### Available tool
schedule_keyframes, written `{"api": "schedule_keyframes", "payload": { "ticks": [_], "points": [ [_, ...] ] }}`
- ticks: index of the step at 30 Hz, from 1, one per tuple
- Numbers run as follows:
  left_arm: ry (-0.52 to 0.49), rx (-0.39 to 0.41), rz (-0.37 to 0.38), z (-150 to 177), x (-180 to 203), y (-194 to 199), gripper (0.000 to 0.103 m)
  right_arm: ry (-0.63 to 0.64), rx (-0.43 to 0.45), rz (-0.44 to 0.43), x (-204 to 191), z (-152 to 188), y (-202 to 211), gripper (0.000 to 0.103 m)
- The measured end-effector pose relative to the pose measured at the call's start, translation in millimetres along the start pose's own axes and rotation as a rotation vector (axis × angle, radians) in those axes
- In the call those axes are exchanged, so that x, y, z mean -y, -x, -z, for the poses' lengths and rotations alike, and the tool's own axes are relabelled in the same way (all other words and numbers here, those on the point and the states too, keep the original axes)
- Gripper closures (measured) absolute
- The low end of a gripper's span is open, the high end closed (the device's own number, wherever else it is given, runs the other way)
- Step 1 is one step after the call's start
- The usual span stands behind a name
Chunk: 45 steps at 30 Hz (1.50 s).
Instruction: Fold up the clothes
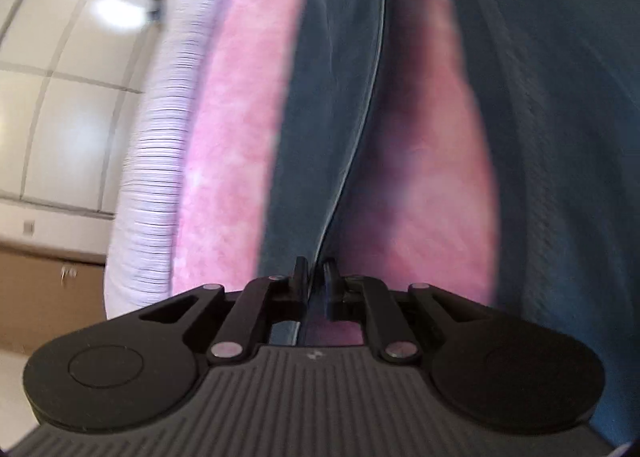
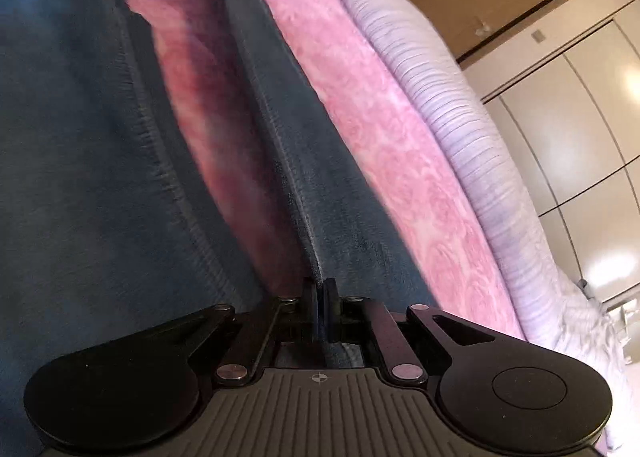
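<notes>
Your left fingers [image 1: 316,277] pinch a raised edge of the dark blue garment [image 1: 552,137], and your right fingers [image 2: 320,293] clamp the same fabric's seam ridge further along. The garment lies spread over a pink blanket [image 2: 400,161] on the bed, beside a ribbed white cover [image 2: 460,125].

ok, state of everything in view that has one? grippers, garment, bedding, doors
left gripper: shut on the blue garment's edge
right gripper: shut on the same edge
blue garment: gripped at both ends of one edge, that edge lifted off the pink blanket
pink blanket: spread flat under the garment
striped white bedding: bunched along the blanket's edge
closet doors: closed
</notes>
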<state>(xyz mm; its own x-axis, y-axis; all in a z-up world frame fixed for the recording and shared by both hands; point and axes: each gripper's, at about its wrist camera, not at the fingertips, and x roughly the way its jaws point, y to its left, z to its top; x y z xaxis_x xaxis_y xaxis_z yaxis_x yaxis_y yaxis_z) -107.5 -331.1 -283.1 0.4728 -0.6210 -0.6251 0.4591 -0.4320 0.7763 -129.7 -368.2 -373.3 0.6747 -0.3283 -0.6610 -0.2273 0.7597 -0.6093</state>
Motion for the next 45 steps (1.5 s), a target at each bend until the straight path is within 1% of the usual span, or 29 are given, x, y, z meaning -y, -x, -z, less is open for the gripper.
{"api": "schedule_keyframes", "payload": {
  "ticks": [2, 4, 6, 7, 8, 9, 11, 12, 14, 15, 18, 20, 23, 25, 26, 28, 31, 32, 33, 34, 35, 36, 39, 40, 41, 42, 44, 45],
  "points": [
    [-0.048, -0.036, 0.03, 4.7, 20.3, 1.2, 0.091, -0.018, -0.003, -0.027, -3.5, 10.9, 8.4, 0.1],
    [-0.039, -0.062, 0.042, 10.6, 23.1, 2.1, 0.091, -0.046, 0.02, -0.031, -3.1, 17.2, 17.0, 0.096],
    [0.015, -0.068, 0.05, 11.4, 12.3, 10.8, 0.086, -0.12, 0.053, -0.028, 5.0, 22.7, 33.2, 0.091],
    [0.05, -0.061, 0.05, 12.5, 5.1, 16.2, 0.086, -0.178, 0.075, -0.026, 12.2, 28.9, 44.3, 0.085],
    [0.084, -0.053, 0.052, 13.9, -3.1, 22.6, 0.084, -0.239, 0.092, -0.018, 20.7, 37.8, 56.3, 0.078],
    [0.121, -0.045, 0.049, 13.6, -12.5, 28.2, 0.083, -0.299, 0.102, 0.002, 30.8, 48.0, 67.2, 0.073],
    [0.204, -0.025, 0.04, 9.8, -34.1, 35.9, 0.08, -0.411, 0.083, 0.066, 54.5, 80.7, 82.6, 0.057],
    [0.235, -0.013, 0.042, 1.2, -44.1, 36.8, 0.076, -0.466, 0.07, 0.1, 66.5, 98.0, 89.8, 0.055],
    [0.295, 0.013, 0.047, -16.7, -63.7, 38.3, 0.072, -0.608, 0.015, 0.148, 96.0, 141.0, 101.3, 0.053],
    [0.321, 0.033, 0.053, -31.9, -72.0, 36.6, 0.07, -0.692, -0.013, 0.165, 112.8, 163.9, 104.5, 0.053],
    [0.369, 0.112, 0.088, -87.9, -92.4, 21.3, 0.07, -0.943, -0.06, 0.193, 163.1, 229.4, 111.4, 0.051],
    [0.374, 0.17, 0.12, -133.4, -100.8, 3.2, 0.068, -1.053, -0.06, 0.185, 190.0, 256.1, 109.1, 0.051],
    [0.359, 0.252, 0.17, -203.5, -107.3, -26.2, 0.068, -1.218, -0.003, 0.083, 226.7, 289.4, 90.8, 0.05],
    [0.335, 0.298, 0.202, -248.1, -103.2, -43.1, 0.068, -1.309, 0.033, 0.008, 246.1, 310.5, 75.7, 0.05],
    [0.321, 0.318, 0.216, -267.8, -99.8, -49.6, 0.068, -1.338, 0.05, -0.028, 253.2, 319.1, 64.5, 0.05],
    [0.293, 0.354, 0.247, -303.5, -92.5, -61.2, 0.068, -1.363, 0.073, -0.078, 266.6, 339.2, 62.4, 0.05],
    [0.239, 0.4, 0.289, -341.3, -75.4, -76.7, 0.067, -1.407, 0.119, -0.15, 270.3, 358.6, 47.6, 0.05],
    [0.219, 0.409, 0.291, -349.7, -70.1, -78.9, 0.067, -1.43, 0.138, -0.181, 266.4, 362.3, 43.4, 0.052],
    [0.2, 0.417, 0.293, -357.9, -64.8, -80.8, 0.067, -1.449, 0.151, -0.19, 263.6, 365.3, 45.8, 0.06],
    [0.191, 0.432, 0.289, -363.6, -62.2, -79.2, 0.067, -1.466, 0.164, -0.19, 261.6, 367.9, 51.1, 0.081],
    [0.182, 0.448, 0.285, -369.0, -59.8, -77.2, 0.067, -1.483, 0.177, -0.189, 259.6, 370.6, 56.4, 0.088],
    [0.18, 0.471, 0.28, -372.4, -56.9, -72.8, 0.068, -1.46, 0.19, -0.162, 260.5, 369.8, 64.6, 0.09],
    [0.175, 0.518, 0.275, -383.7, -49.6, -64.4, 0.068, -1.336, 0.2, 0.016, 274.9, 363.5, 103.3, 0.095],
    [0.167, 0.508, 0.278, -388.6, -45.6, -66.5, 0.068, -1.318, 0.17, 0.051, 277.1, 363.9, 107.2, 0.097],
    [0.159, 0.495, 0.281, -393.5, -41.5, -69.0, 0.068, -1.31, 0.128, 0.076, 278.0, 365.4, 107.4, 0.103],
    [0.151, 0.482, 0.284, -398.4, -37.3, -71.5, 0.068, -1.301, 0.086, 0.101, 279.0, 366.8, 107.5, 0.103],
    [0.141, 0.436, 0.303, -405.3, -31.2, -81.4, 0.07, -1.345, 0.022, 0.097, 276.0, 378.2, 98.9, 0.103],
    [0.145, 0.429, 0.291, -406.5, -32.1, -81.9, 0.069, -1.385, 0.018, 0.094, 274.5, 384.2, 98.6, 0.103]
  ]
}}
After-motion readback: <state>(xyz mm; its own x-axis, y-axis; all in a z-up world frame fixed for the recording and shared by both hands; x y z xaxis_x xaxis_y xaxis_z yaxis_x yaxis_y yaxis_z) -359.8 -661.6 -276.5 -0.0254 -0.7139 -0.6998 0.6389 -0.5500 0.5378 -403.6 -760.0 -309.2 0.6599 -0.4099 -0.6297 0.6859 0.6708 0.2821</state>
